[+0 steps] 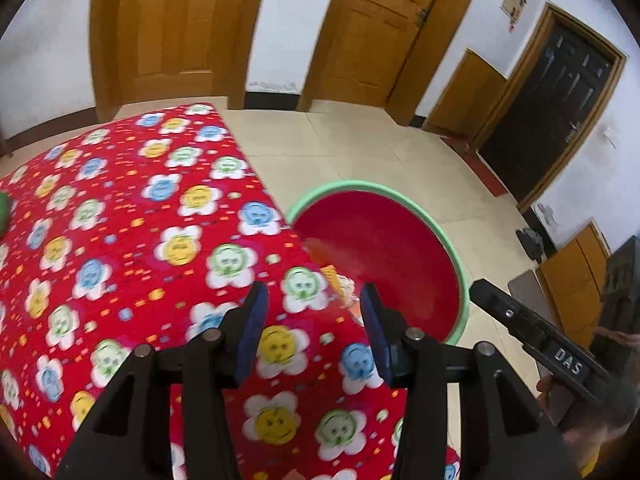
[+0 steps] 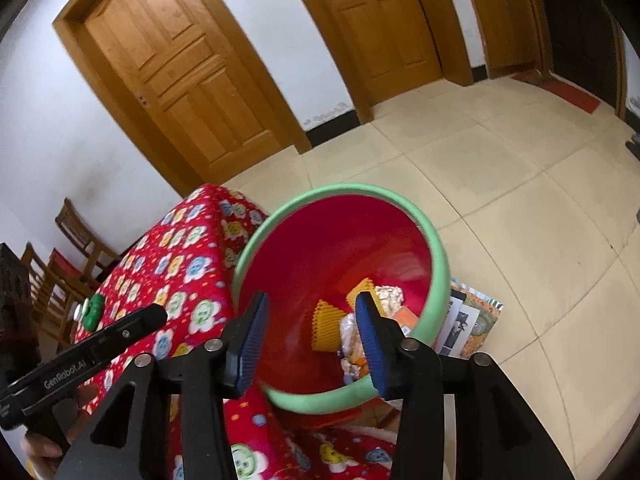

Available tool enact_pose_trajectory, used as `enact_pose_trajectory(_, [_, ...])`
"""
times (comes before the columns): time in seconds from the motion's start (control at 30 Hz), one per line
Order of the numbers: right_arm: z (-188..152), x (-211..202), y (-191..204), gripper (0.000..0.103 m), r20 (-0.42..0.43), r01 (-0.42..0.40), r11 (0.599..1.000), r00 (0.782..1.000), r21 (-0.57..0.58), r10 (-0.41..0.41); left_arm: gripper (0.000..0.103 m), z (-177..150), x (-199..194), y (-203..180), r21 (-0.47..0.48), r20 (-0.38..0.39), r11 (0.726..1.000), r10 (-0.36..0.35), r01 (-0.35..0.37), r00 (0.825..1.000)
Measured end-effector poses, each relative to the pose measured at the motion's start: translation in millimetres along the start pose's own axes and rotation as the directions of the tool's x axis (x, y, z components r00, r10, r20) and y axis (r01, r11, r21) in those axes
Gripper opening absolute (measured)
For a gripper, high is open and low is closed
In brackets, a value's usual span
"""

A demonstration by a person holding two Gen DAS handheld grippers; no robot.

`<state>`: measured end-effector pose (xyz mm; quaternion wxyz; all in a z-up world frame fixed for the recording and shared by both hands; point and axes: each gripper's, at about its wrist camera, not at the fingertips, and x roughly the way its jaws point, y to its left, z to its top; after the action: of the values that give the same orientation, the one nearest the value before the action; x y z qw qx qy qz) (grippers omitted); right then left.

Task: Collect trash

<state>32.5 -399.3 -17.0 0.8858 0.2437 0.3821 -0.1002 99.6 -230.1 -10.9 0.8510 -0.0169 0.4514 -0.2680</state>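
A red bin with a green rim (image 2: 438,264) stands on the floor against the corner of a table under a red flowered cloth (image 2: 180,280). Down in the bin lie yellow ridged paper cups (image 2: 326,324) and crumpled foil wrappers (image 2: 388,294). My right gripper (image 2: 312,308) hangs open over the bin, nothing between its blue pads. My left gripper (image 1: 315,300) stands open above the table's corner, also holding nothing. The bin (image 1: 400,240) shows just right of it, with a bit of the trash (image 1: 340,280) at the cloth's edge. A green object (image 2: 94,310) lies on the table.
Printed papers (image 2: 468,320) lie on the tiled floor right of the bin. Wooden chairs (image 2: 72,240) stand behind the table at the left. Wooden doors (image 1: 180,28) line the far wall, and a dark door (image 1: 552,112) is at the right. A hand (image 2: 44,444) holds the left gripper's handle.
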Motion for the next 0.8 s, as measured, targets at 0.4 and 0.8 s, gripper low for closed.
enact_pose_trajectory(0.4, [-18.1, -27.5, 67.7, 0.071, 0.016, -0.069, 0.987, 0.997, -0.144, 0.072, 0.049, -25.4, -69.7, 53.0, -0.126, 0.092, 0.985, 0.127, -0.115, 0.988])
enact_pose_trajectory(0.8, [-53.8, -48.0, 135.6, 0.077, 0.037, -0.122, 0.948, 0.99, -0.295, 0.139, 0.05, -67.3, -137.1, 97.4, -0.238, 0.154, 0.935, 0.304, -0.263, 0.94])
